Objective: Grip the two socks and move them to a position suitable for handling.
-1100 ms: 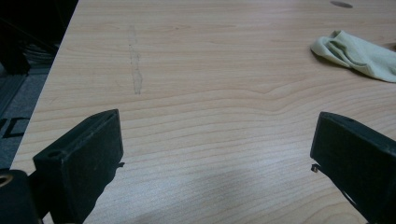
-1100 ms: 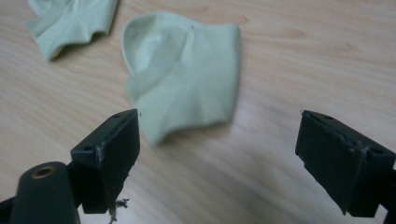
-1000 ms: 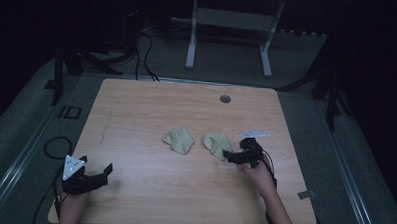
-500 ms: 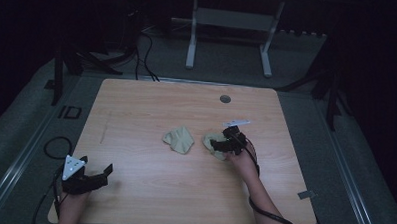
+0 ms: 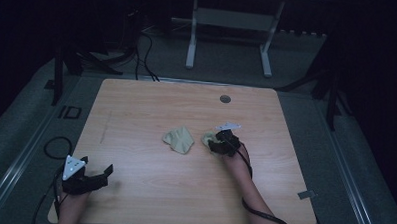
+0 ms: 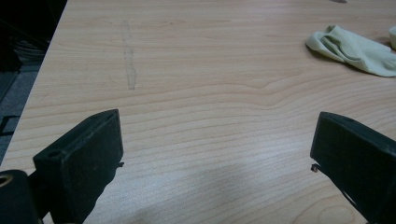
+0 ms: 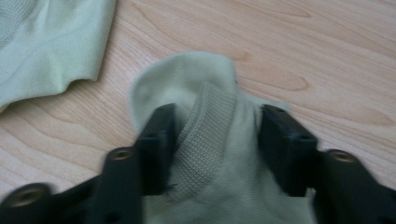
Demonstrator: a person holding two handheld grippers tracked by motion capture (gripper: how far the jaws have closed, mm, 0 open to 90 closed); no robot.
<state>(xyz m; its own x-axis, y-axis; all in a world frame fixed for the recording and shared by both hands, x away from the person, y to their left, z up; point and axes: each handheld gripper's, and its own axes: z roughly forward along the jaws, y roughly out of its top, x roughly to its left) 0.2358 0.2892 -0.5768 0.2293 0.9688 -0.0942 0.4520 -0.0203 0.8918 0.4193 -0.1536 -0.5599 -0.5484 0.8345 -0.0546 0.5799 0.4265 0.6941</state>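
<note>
R gripper [image 7: 212, 140] at mid-right of surface [image 5: 151, 105]; fingers [image 7: 156, 144] just been closing, now pinching bunched pale-green sock [image 7: 210, 121] between them. 2nd sock [image 5: 179, 140] just beside, flat. L gripper [image 5: 86, 177] near front-left corner, fingers wide apart, holding nothing.

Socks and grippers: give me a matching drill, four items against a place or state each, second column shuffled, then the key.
Items:
1. left gripper
2. right gripper
3. left sock
4. right sock

States:
A. lies loose mid-table, touched by neither gripper
B. bunched up between two black jaws
C. jaws wide apart over bare wood near the table's front left corner
D. jaws have just been closing, with fabric between them

Pairs: 1-C, 2-D, 3-A, 4-B
</note>
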